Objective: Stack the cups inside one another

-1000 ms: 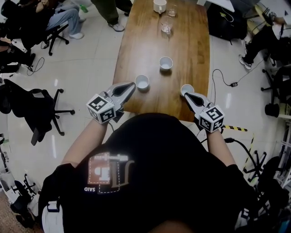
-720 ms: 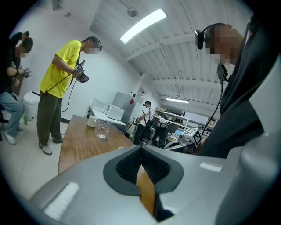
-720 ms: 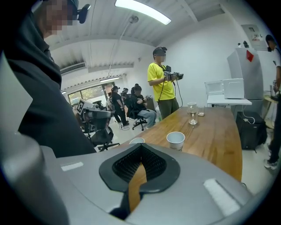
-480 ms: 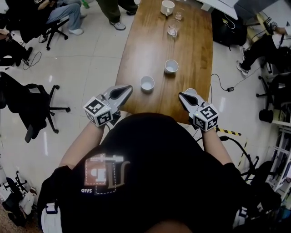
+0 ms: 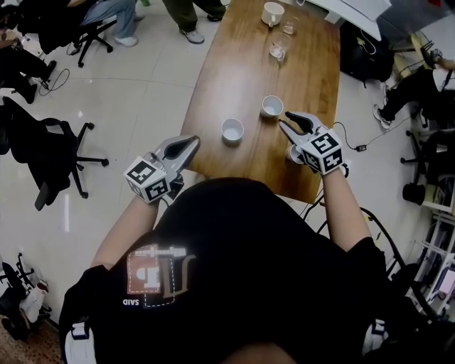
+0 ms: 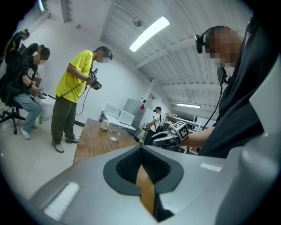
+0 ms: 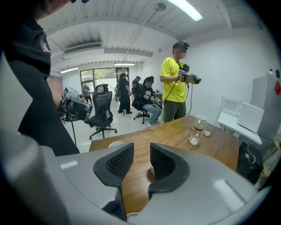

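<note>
Two white cups stand apart on the wooden table (image 5: pixel 242 64): one (image 5: pixel 232 131) near the left edge, one (image 5: pixel 271 106) farther back. A third white cup (image 5: pixel 292 153) shows only partly under my right hand, near the table's front edge. My right gripper (image 5: pixel 285 119) hovers just right of the farther cup; its jaws are opening and nothing is between them. In the right gripper view the gap (image 7: pixel 141 151) frames bare wood, and the left cup's rim (image 7: pixel 115 143) peeks past one jaw. My left gripper (image 5: pixel 190 143) is shut and empty, beside the table's front left corner.
A white mug (image 5: pixel 272 13) and two glasses (image 5: pixel 279 50) stand at the table's far end. Office chairs (image 5: pixel 50 153) and seated people are on the floor to the left. A person in a yellow shirt (image 7: pixel 174 83) stands by the far end. Cables lie to the right.
My right gripper has opened its jaws and moved up the table, from the near cup toward the farther one. My left gripper has drifted a little left, still shut.
</note>
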The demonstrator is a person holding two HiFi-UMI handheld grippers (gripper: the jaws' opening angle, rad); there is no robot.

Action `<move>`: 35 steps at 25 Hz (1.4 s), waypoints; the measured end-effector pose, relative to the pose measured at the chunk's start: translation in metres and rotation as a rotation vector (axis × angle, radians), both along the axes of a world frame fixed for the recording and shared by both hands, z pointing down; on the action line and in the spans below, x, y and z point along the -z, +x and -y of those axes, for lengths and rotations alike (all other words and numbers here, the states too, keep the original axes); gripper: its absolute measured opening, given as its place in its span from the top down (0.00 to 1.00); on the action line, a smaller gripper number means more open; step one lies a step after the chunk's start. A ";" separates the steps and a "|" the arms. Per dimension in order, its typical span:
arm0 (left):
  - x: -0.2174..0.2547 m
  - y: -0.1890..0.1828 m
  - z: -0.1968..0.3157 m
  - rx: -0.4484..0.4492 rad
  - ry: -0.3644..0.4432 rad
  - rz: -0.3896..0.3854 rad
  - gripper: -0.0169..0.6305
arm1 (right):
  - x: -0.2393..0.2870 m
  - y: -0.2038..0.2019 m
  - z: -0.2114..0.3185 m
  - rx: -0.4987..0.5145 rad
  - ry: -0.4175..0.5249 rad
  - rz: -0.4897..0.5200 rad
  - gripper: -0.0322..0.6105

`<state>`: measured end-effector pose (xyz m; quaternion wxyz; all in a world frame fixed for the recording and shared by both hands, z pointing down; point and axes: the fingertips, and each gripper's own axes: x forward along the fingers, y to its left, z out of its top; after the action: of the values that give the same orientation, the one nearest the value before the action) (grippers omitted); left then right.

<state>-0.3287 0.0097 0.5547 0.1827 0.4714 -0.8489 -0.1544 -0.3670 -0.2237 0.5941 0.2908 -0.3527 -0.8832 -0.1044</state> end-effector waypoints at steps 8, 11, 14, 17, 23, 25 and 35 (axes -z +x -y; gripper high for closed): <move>-0.005 0.004 -0.029 0.047 -0.013 -0.018 0.97 | -0.102 -0.028 -0.014 0.317 0.538 -0.096 0.69; -0.009 0.006 -0.043 0.070 -0.018 -0.031 0.97 | -0.126 -0.027 -0.010 0.358 0.619 -0.124 0.70; -0.012 0.007 -0.055 0.089 -0.027 -0.038 0.97 | -0.139 -0.028 -0.006 0.351 0.662 -0.147 0.72; -0.014 0.010 -0.059 0.093 -0.041 -0.045 0.97 | -0.147 -0.031 -0.008 0.340 0.675 -0.160 0.74; -0.010 0.014 -0.055 0.077 -0.061 -0.048 0.97 | -0.145 -0.033 -0.007 0.325 0.651 -0.177 0.90; -0.009 0.014 -0.053 0.069 -0.060 -0.043 0.97 | -0.130 -0.032 -0.005 0.294 0.606 -0.172 0.90; 0.006 0.001 0.014 -0.074 -0.001 -0.004 0.97 | 0.000 0.055 0.040 0.240 0.492 -0.097 0.90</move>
<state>-0.3278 -0.0040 0.5487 0.1904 0.5020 -0.8305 -0.1481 -0.3122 -0.2635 0.5939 0.3952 -0.3784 -0.7682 -0.3324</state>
